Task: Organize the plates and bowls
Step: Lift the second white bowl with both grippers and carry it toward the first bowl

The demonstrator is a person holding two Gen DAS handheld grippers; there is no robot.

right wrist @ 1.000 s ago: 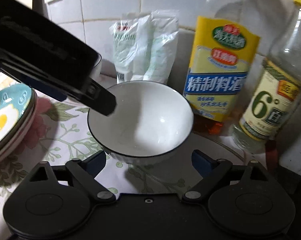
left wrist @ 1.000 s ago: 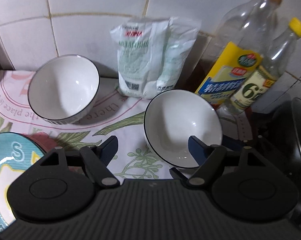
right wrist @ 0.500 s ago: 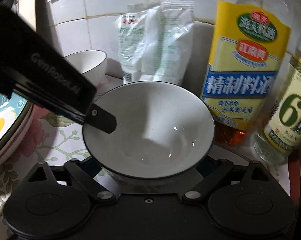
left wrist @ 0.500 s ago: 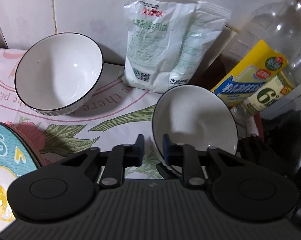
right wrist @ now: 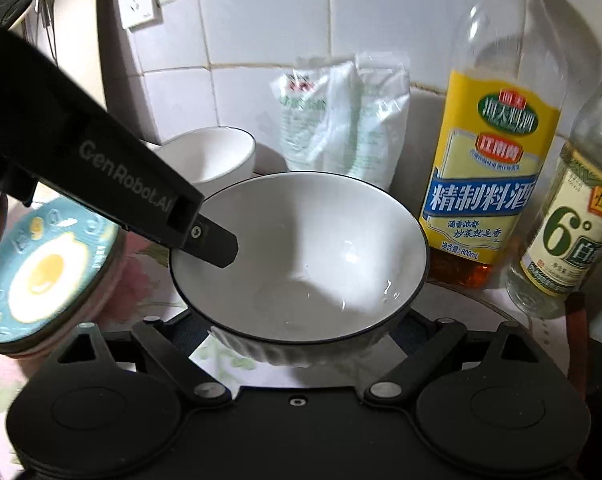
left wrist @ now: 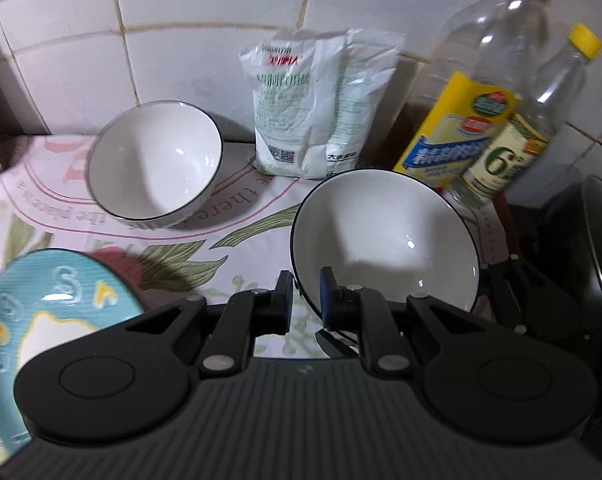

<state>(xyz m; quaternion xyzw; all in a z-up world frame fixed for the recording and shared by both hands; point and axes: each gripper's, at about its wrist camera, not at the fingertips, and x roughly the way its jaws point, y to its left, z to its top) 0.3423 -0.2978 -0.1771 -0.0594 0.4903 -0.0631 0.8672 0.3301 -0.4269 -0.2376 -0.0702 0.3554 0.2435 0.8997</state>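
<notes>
White-tiled wall [left wrist: 205,60], floral cloth [left wrist: 237,240] over the counter. Nearest, left gripper [left wrist: 305,294] clamped on near bowl's [left wrist: 385,236] rim; right gripper's [right wrist: 301,332] grip hidden beneath it, cannot tell. Plates [left wrist: 41,304] at left edge. Far bowl [left wrist: 153,160], bag [left wrist: 317,104], bottles [left wrist: 493,96] along the wall.

Near bowl [left wrist: 385,236]: white, thin black rim, ribbed outside, empty, tilted, rim pinched at its 7 o'clock. Second bowl [left wrist: 155,164]: same kind, empty, upright on the worktop at 10 o'clock from it, well apart. Teal plate [left wrist: 41,292] with egg print at 8 o'clock, stacked on others.
</notes>
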